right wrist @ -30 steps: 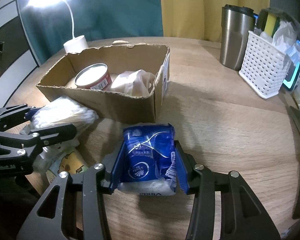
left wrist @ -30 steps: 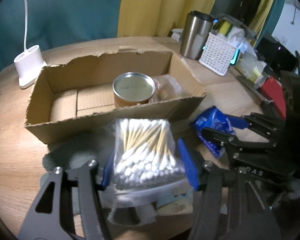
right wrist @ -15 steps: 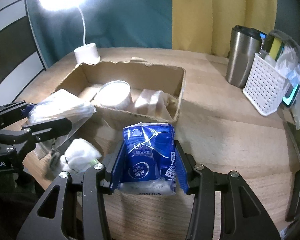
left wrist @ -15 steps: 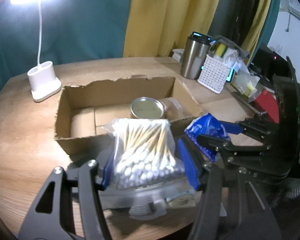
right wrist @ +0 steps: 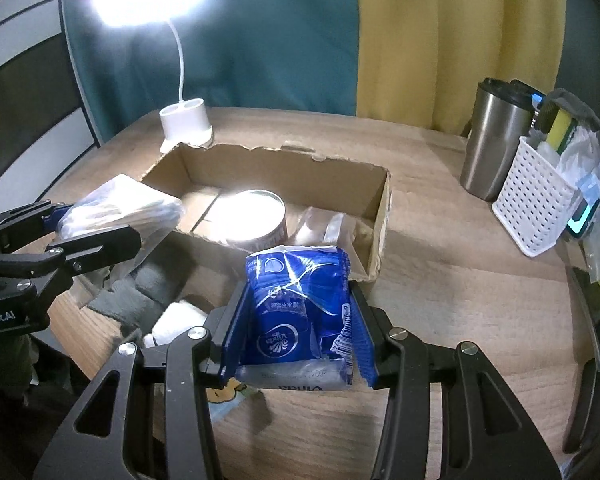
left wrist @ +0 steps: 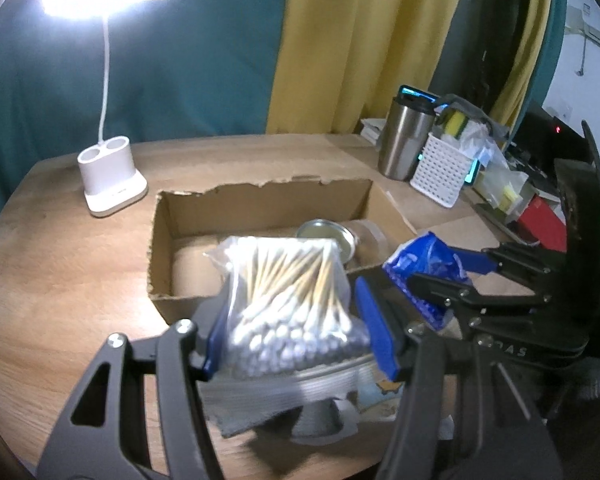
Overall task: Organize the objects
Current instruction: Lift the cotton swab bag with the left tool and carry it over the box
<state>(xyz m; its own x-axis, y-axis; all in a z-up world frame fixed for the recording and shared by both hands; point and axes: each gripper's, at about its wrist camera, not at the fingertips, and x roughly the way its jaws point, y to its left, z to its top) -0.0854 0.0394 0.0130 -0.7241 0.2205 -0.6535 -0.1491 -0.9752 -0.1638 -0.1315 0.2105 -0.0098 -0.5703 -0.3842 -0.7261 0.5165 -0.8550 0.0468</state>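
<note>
My left gripper (left wrist: pixel 296 328) is shut on a clear bag of cotton swabs (left wrist: pixel 288 300), held above the table in front of the open cardboard box (left wrist: pixel 260 204). My right gripper (right wrist: pixel 298 328) is shut on a blue tissue pack (right wrist: pixel 300 304), also lifted, near the box's front right corner. Inside the box (right wrist: pixel 292 172) stand a tin can (right wrist: pixel 256 220) and a clear plastic packet (right wrist: pixel 328 228). From the left wrist view the right gripper (left wrist: pixel 432 276) and its blue pack (left wrist: pixel 424 256) show at the right. In the right wrist view the left gripper (right wrist: pixel 96 216) and its bag (right wrist: pixel 120 204) show at the left.
A lit white desk lamp (left wrist: pixel 110 176) stands behind the box on the left. A steel tumbler (right wrist: pixel 496 140) and a white basket (right wrist: pixel 536 204) of items stand at the back right. Grey cloth (right wrist: pixel 140 292), a white wad (right wrist: pixel 176 320) and a small card lie by the table's front edge.
Both grippers have risen with their loads and tilted up, so the box looks smaller and farther below. More of the lamp and curtains is in view.
</note>
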